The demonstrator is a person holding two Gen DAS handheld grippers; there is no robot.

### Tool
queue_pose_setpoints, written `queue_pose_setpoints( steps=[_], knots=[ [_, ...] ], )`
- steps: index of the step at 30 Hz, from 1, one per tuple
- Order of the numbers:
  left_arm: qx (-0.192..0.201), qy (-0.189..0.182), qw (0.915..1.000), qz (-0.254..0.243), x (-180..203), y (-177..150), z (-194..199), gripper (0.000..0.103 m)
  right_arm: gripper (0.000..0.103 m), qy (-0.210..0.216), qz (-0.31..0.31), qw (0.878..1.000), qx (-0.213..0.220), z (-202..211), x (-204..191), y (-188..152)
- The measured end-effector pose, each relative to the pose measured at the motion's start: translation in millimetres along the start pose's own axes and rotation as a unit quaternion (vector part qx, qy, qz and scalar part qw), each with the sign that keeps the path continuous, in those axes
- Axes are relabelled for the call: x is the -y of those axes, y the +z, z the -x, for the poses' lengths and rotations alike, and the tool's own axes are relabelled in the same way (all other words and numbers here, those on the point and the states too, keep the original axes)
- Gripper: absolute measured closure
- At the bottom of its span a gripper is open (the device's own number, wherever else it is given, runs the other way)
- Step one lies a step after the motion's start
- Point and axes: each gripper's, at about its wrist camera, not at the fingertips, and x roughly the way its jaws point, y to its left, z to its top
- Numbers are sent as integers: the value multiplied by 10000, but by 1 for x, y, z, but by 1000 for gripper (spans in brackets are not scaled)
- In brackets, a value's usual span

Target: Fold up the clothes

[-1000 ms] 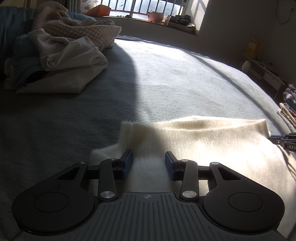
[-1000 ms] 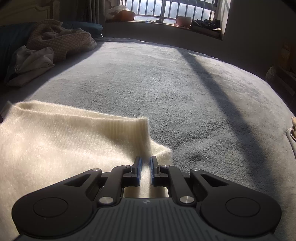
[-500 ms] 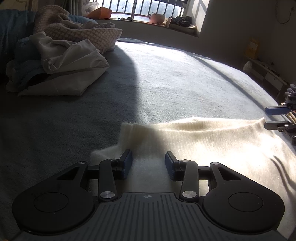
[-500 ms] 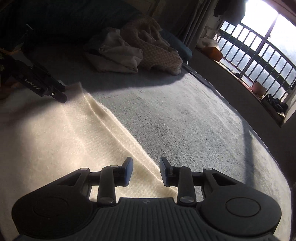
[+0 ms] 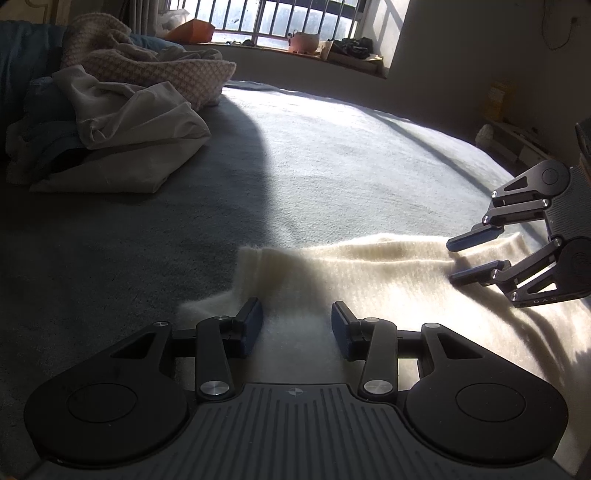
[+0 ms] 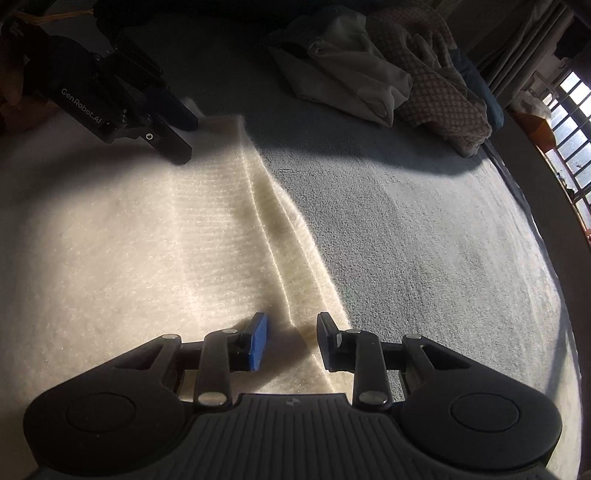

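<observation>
Right now the left gripper point(image 5: 296, 325) hangs low over the near left corner of a cream knitted sweater point(image 5: 369, 280), jaws parted and opening a little wider, with the knit lying flat beneath the gap and neither pad pinching it. That corner ends in a ribbed cuff or hem that juts toward the shaded side of the grey blanket point(image 5: 332, 147) covering the bed. The right gripper point(image 6: 291, 341) sits over the far edge of the same sweater, straddling a raised fold line of the knit; its jaws are apart and closing, and the ridge runs between them, but I cannot see the pads pressing it. In the left wrist view that right gripper point(image 5: 476, 254) shows at the right border, turned on its side, its fingers one above the other over the sweater's edge. Beyond, a heap of unfolded clothes point(image 5: 122, 122) lies well apart on the blanket, near the barred window point(image 5: 280, 22).

Compared with a second ago, the left gripper has stayed over the same corner. The right one was pinched nearly closed on the sweater's right corner then; it has since let go, rolled over sideways and slid along the edge, so its view now looks back toward the left gripper point(image 6: 173, 129).
</observation>
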Motion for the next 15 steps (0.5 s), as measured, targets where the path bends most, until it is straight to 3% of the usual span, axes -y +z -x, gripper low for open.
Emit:
queue_pose_setpoints(
  steps=[7, 10, 15],
  knots=[
    [54, -9, 10000, -25, 0, -1, -1, 59, 90, -45, 296, 9994, -174, -5, -10, 4],
    [65, -20, 10000, -16, -1, -1, -1, 59, 101, -122, 244, 9995, -142, -5, -10, 6],
    [99, -3, 9999, 32, -1, 0, 1, 59, 102, -795, 466, 9955, 222, 13, -18, 9]
  ],
)
